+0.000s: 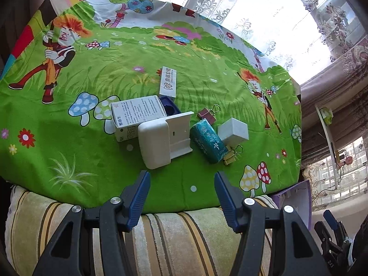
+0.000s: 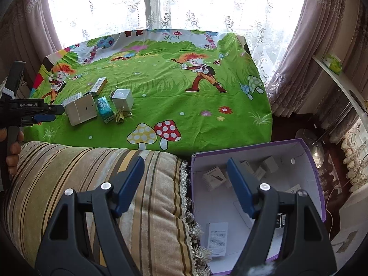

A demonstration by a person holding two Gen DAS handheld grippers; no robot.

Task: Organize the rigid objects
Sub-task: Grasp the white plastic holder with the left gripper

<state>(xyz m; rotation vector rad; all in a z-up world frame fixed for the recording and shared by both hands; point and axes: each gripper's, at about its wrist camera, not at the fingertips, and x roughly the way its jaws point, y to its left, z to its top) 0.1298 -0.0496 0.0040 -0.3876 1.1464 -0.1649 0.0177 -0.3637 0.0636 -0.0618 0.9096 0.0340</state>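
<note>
A cluster of small objects lies on the green cartoon cloth [image 1: 115,69]: a white plastic holder [image 1: 161,142], a printed white carton [image 1: 135,115], a teal tissue packet [image 1: 207,142], a white cube box [image 1: 233,132], a long white box [image 1: 168,82], and a maroon [image 1: 207,113] and a yellow binder clip [image 1: 232,155]. My left gripper [image 1: 182,173] hangs open just short of the holder, nothing between its fingers. My right gripper [image 2: 185,159] is open and empty above the edge of a purple box [image 2: 310,161] holding several small cartons. In the right wrist view the left gripper [image 2: 54,113] sits beside the cluster [image 2: 80,110].
A striped cushion [image 2: 92,184] lies between me and the table's near edge. The purple box stands right of the cushion, below the table. Lace curtains [image 2: 184,11] hang behind the table, a shelf [image 2: 333,73] is at right. A hand [image 2: 13,151] grips the left tool.
</note>
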